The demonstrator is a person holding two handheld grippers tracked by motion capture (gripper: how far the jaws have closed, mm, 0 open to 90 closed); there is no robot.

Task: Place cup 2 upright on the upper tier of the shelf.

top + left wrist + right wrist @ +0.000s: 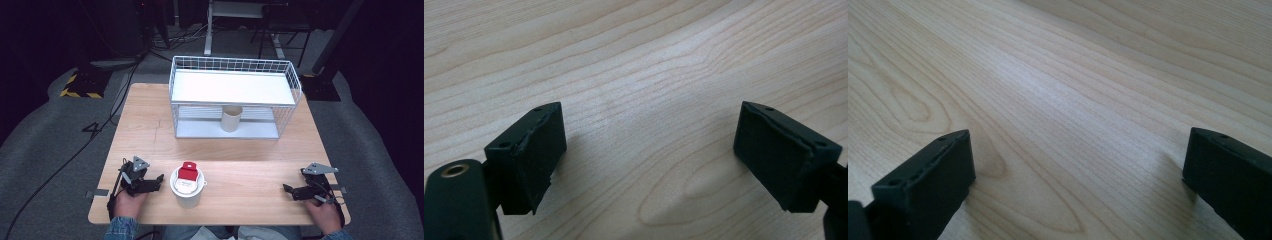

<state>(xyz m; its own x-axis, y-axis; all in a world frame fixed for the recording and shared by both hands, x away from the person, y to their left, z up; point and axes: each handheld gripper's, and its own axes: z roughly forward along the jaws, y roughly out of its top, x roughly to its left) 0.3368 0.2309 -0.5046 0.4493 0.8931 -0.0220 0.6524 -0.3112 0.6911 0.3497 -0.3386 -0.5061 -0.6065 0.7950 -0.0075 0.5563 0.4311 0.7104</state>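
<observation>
Round white tub (187,189) (red-capped); grainy wooden table (250,165).

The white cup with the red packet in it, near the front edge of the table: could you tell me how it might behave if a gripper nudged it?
The white cup looks thin-walled and probably light, so it may slide readily. It stands upright, taller than wide, so a high push could tip it.

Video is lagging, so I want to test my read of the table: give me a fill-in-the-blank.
1. The beige cup stands ___ the wire shelf's top board.
2. The white cup holds a box with a ___ top.
3. The left tongs and right tongs both have jaws ___.
Missing words: under; red; open.
</observation>
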